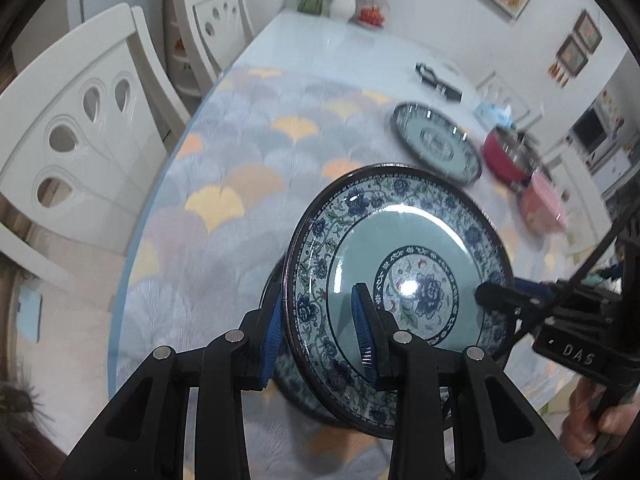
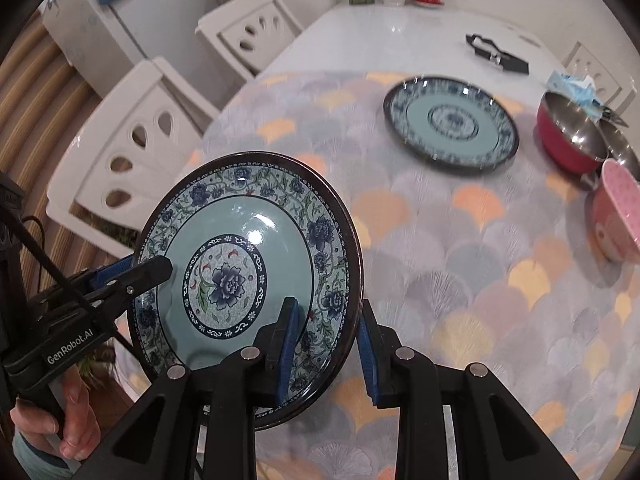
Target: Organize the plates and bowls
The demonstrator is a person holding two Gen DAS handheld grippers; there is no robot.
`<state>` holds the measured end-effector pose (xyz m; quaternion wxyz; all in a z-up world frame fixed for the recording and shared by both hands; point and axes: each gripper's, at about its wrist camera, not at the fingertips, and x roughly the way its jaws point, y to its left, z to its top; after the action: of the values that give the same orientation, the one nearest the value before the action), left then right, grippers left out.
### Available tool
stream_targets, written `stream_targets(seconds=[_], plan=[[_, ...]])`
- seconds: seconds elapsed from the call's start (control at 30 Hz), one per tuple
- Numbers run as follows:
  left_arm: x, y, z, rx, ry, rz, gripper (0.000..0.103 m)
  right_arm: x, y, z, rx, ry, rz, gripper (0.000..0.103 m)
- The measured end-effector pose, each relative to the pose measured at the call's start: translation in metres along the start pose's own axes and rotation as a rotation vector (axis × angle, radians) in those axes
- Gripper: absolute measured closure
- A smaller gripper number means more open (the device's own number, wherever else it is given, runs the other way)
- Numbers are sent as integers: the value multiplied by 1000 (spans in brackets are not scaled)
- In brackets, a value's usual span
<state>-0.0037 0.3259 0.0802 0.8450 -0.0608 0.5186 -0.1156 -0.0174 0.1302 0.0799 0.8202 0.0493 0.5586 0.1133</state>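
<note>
A floral blue-and-teal plate (image 1: 400,232) (image 2: 240,216) hangs tilted above the scallop-patterned tablecloth (image 1: 240,184) (image 2: 460,260), held from two sides. My left gripper (image 1: 318,296) is shut on its left rim, one blue pad on the face and one behind. My right gripper (image 2: 326,304) is shut on the opposite rim in the same way. Each gripper shows in the other's view: the right gripper (image 1: 496,296) and the left gripper (image 2: 160,270). A matching second plate (image 1: 436,142) (image 2: 450,122) lies flat further back on the cloth.
A red bowl with a steel inside (image 1: 504,156) (image 2: 568,136), a steel bowl (image 2: 620,148) and a pink bowl (image 1: 544,204) (image 2: 618,216) stand at the right. A black object (image 1: 438,80) (image 2: 498,54) lies behind. White chairs (image 1: 80,120) (image 2: 132,140) line the left edge.
</note>
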Motion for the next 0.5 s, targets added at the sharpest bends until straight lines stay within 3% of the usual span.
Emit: stream_targets(seconds=[0.5], plan=[[26,7,-23,20,88,41,73,39,3,-20,-35,137,-23,74]])
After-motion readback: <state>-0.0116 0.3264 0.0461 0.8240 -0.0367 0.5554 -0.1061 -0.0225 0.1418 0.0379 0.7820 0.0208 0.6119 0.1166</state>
